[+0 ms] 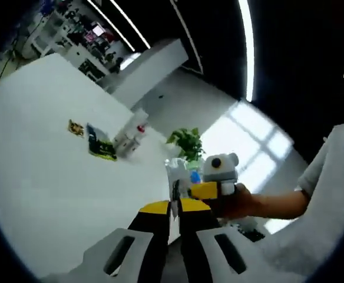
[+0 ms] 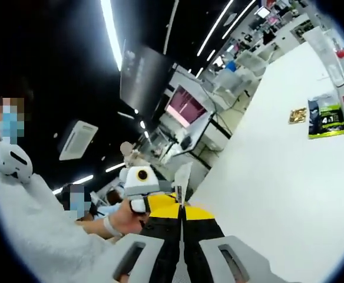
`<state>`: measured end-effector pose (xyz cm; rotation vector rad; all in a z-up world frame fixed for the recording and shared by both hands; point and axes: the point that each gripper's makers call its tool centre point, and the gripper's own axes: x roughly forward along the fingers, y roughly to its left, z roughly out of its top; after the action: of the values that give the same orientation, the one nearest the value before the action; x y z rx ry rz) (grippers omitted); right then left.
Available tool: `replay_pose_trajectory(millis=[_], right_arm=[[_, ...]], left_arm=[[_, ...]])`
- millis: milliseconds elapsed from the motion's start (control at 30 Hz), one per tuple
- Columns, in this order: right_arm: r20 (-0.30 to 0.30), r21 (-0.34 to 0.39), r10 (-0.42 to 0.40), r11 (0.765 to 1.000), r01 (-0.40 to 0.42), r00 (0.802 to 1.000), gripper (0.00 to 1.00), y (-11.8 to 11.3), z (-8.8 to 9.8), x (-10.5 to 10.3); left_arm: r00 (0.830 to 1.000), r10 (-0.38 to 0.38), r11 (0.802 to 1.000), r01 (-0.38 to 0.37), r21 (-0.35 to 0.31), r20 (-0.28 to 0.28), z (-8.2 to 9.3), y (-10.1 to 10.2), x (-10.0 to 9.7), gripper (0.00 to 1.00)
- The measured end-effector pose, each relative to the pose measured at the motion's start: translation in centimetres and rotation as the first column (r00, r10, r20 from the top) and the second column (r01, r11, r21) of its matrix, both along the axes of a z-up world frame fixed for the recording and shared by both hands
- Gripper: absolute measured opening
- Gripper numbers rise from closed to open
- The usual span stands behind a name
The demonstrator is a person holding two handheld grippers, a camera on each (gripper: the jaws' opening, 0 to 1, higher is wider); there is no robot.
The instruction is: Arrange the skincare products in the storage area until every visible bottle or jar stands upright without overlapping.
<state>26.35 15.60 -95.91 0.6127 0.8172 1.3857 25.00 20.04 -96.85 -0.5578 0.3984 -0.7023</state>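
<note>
On the white table (image 1: pixel 48 177), a few clear and white skincare bottles (image 1: pixel 131 137), one with a red cap, sit close together; some look tipped over. They also show far off as the bottles (image 2: pixel 338 65). My left gripper (image 1: pixel 175 205) is raised over the table's near edge, its black and yellow jaws shut. A thin pale strip shows just past its tips, and I cannot tell whether it is gripped. My right gripper (image 2: pixel 181 206) is likewise shut, with a pale sliver above its tips. Each gripper appears beside the other: right gripper (image 1: pixel 219 177), left gripper (image 2: pixel 139 183).
A dark and green packet (image 1: pixel 101 146) and a small yellow packet (image 1: pixel 75 127) lie left of the bottles; they appear again as the green packet (image 2: pixel 326 121) and small packet (image 2: pixel 297 115). A green plant (image 1: pixel 187 141) stands beyond the table edge. A hand (image 1: pixel 242 200) and pale sleeve are close by.
</note>
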Motion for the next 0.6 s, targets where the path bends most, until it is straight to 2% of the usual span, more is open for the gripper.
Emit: replay_pose_trajectory(millis=[67, 100, 133, 167, 233, 267, 300, 333, 400, 500, 600], right_arm=[[0.0, -0.004, -0.015, 1.0, 0.015, 1.0, 0.0, 0.1, -0.1, 0.6], [-0.008, -0.011, -0.024, 1.0, 0.023, 1.0, 0.0, 0.2, -0.2, 1.0], [-0.018, -0.015, -0.027, 1.0, 0.027, 0.999, 0.0, 0.4, -0.3, 1.4], [-0.022, -0.02, -0.036, 0.999, 0.035, 0.999, 0.0, 0.4, -0.4, 1.8], [-0.028, -0.024, -0.052, 0.998, 0.052, 0.998, 0.0, 0.7, -0.6, 2.7], [-0.03, -0.025, -0.056, 0.998, 0.056, 0.998, 0.0, 0.8, -0.5, 2.9], [-0.029, -0.033, -0.064, 0.997, 0.063, 0.997, 0.0, 1.0, -0.7, 3.4], [-0.029, -0.037, -0.064, 0.997, 0.062, 0.998, 0.0, 1.2, -0.7, 3.6], [-0.019, -0.059, -0.076, 0.995, 0.075, 0.997, 0.0, 1.5, -1.1, 4.6], [-0.031, -0.084, -0.111, 0.991, 0.108, 0.993, 0.0, 1.9, -1.6, 6.6], [-0.028, -0.118, -0.134, 0.984, 0.13, 0.991, 0.0, 2.4, -2.2, 8.6]], left_arm=[[0.998, 0.005, 0.992, -0.012, 0.123, 0.059, -0.4, 0.9, -0.1, 0.0], [0.996, 0.01, 0.983, -0.026, 0.184, 0.086, -0.6, 1.4, -0.1, 0.0], [0.996, 0.011, 0.974, -0.031, 0.225, 0.088, -0.9, 1.8, -0.2, 0.0], [0.996, 0.017, 0.955, -0.041, 0.294, 0.085, -1.6, 2.4, -0.3, 0.0], [0.996, 0.011, 0.909, -0.046, 0.415, 0.086, -2.9, 3.3, -0.6, 0.0], [0.997, 0.003, 0.868, -0.041, 0.495, 0.078, -4.0, 3.8, -0.8, 0.0], [0.998, 0.005, 0.844, -0.039, 0.534, 0.064, -4.7, 4.1, -0.9, 0.0], [0.999, -0.004, 0.808, -0.017, 0.589, 0.034, -5.9, 4.4, -1.2, 0.0], [1.0, -0.009, 0.747, 0.012, 0.665, -0.007, -7.7, 4.9, -1.5, 0.01], [0.999, -0.037, 0.687, 0.05, 0.725, -0.034, -9.6, 4.6, -1.8, 0.04], [0.998, -0.034, 0.685, 0.064, 0.726, -0.056, -10.5, 3.9, -1.6, 0.02]])
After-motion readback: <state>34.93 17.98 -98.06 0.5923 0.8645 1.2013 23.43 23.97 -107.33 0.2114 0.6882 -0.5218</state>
